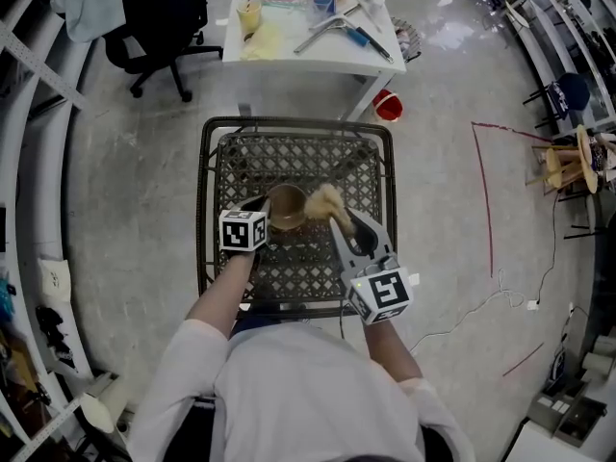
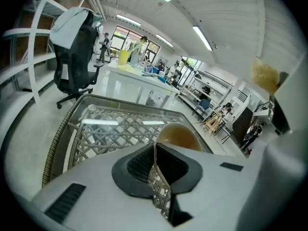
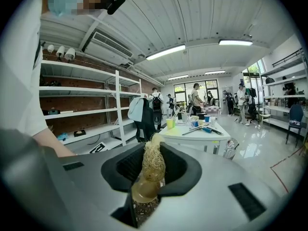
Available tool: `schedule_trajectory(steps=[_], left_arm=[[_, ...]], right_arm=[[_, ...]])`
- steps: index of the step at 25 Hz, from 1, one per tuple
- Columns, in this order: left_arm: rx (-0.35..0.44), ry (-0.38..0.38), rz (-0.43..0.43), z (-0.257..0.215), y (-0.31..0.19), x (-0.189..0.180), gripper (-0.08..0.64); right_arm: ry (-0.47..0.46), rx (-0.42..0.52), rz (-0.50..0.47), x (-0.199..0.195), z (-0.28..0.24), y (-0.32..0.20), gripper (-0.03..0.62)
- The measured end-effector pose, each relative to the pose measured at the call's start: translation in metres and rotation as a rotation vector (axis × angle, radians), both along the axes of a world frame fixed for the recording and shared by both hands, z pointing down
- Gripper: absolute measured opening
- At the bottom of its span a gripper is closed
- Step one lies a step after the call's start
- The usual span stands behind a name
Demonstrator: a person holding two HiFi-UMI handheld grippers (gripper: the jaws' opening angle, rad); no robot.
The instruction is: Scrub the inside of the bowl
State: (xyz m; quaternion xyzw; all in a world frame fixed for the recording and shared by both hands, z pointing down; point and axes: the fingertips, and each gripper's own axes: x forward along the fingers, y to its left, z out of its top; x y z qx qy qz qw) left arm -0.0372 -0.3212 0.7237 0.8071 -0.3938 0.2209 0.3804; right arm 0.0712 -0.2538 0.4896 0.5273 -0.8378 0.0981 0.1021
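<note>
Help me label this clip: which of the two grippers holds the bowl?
The left gripper: its jaws are shut on the rim of the brown bowl, while the right gripper holds a straw-coloured scrubber instead.

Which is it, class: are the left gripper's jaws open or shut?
Shut. The left gripper pinches the bowl by its thin rim, and the jaws meet on it with no gap showing.

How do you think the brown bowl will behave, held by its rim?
Probably stiff: the bowl holds its shape with the left gripper pinching only its rim. Gripped at one edge, it may pivot or slip when scrubbed.
</note>
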Motion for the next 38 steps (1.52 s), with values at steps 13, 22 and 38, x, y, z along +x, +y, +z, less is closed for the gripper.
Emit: schedule_trajectory(steps=[13,22,38], left_arm=[[0.174,0.026,-0.05,-0.086,0.026,0.0,0.046],[0.266,0.057,-0.078,-0.141,0.061,0.004,0.046],[0.432,0.033,-0.119,-0.205,0.11,-0.003,0.046]], right_arm=[[-0.03,0.113,-0.044,0.003,-0.037,0.034,0.1],[-0.043,0.171,-0.089,0.003,-0.056,0.072,0.1],[-0.03,0.194,-0.202,-0.014,-0.056,0.112,0.1]])
